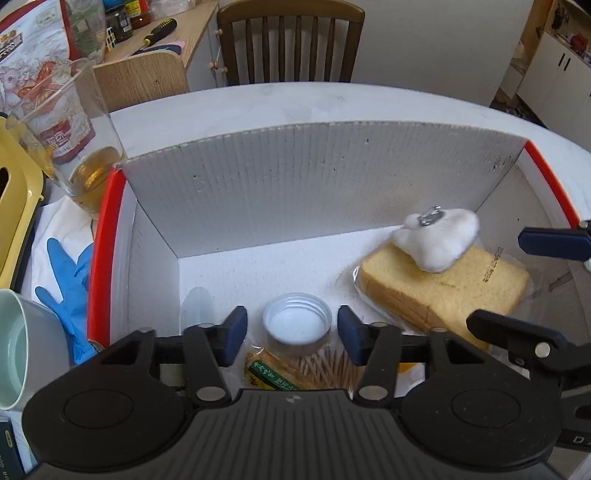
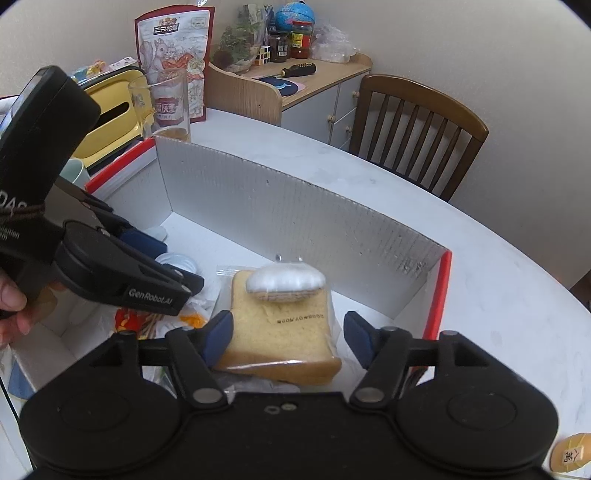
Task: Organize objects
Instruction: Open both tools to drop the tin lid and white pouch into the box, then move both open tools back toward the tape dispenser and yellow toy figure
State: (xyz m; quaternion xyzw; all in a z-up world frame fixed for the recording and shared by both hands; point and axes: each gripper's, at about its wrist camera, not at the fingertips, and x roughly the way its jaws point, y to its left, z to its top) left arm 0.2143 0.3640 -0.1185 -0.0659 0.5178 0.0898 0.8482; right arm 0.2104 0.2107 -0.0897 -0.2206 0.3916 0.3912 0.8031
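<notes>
Item: wrapped yellow sponge-cake slice [image 2: 275,328], frame centre; both my grippers' fingers [image 2: 221,334] spread, empty. I'd withdraw straight up.

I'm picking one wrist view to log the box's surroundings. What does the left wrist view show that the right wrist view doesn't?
Left only: the blue glove outside the box and the wrapped green snack.

Right only: the globe, the Rubik's cube and the bun on the table.

Both: the wrapped bread slice with the white fluffy keychain on it, the metal lid, the screwdriver and the chair.
</notes>
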